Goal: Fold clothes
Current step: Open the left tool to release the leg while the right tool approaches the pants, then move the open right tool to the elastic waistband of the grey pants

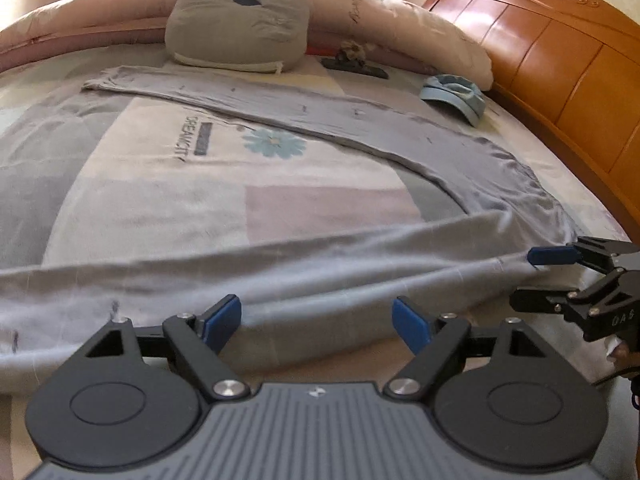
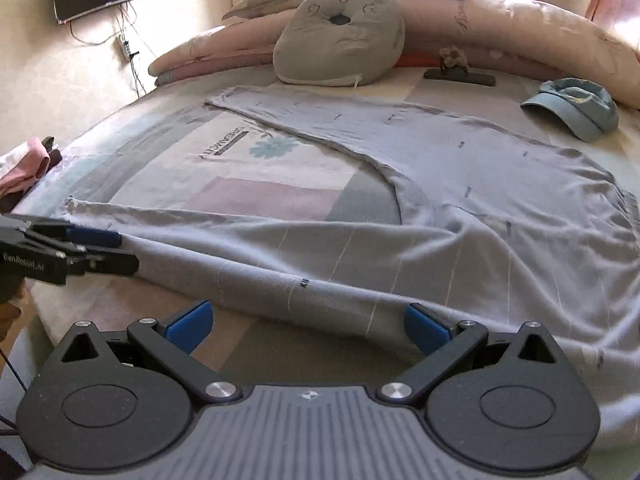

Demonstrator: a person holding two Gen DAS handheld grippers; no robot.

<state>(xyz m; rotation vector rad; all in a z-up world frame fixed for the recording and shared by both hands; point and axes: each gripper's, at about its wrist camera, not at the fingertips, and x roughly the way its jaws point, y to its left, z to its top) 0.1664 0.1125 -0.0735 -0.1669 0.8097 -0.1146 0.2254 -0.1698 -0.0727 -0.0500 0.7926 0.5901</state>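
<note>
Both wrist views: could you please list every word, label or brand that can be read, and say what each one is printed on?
"DREAMCITY": on the bed sheet, beside the blue flower print.
"GenRobot.AI": on the side of the left gripper, seen from the right wrist.
"DAS": on the right gripper, seen from the left wrist; faint, so uncertain.
Small dark marks on the grey garment: too small to read.

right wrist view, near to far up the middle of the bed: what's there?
right gripper, open → near leg of the grey trousers → bedsheet with flower print → far trouser leg → grey animal-face cushion → pink quilt roll
</note>
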